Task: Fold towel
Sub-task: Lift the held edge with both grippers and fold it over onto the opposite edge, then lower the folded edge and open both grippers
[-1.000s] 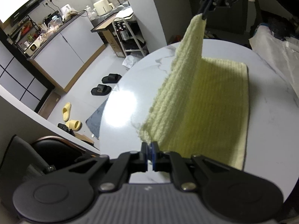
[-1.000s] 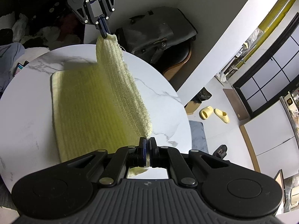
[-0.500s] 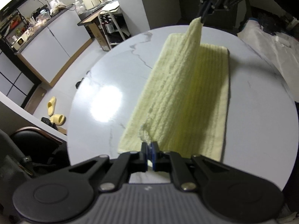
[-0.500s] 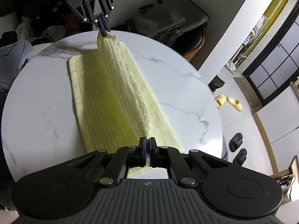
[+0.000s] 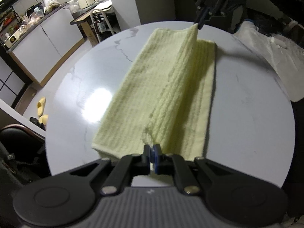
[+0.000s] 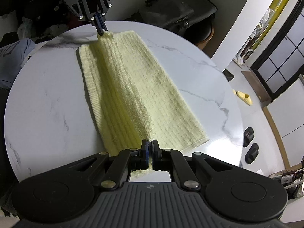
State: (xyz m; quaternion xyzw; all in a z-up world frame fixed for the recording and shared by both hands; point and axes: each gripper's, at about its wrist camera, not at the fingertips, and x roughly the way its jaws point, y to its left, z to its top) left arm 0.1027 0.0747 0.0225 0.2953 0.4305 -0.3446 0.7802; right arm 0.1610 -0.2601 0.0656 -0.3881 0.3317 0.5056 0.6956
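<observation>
On the floor to the left of the round marble table (image 5: 76,87) lies one pair of yellow slippers (image 5: 41,110); two black ones (image 6: 250,142) show in the right wrist view. One pale yellow towel (image 5: 148,87) lies along the middle of the table, its upper layer being carried over the lower toward the right-hand edge. The left gripper (image 5: 152,153) pinches the near corner of that raised flap, its fingers pressed tight on the cloth. The right gripper (image 6: 149,148) pinches the far corner the same way. Two grippers, one at each corner, likely keep the flap's edge taut so it lands square.
</observation>
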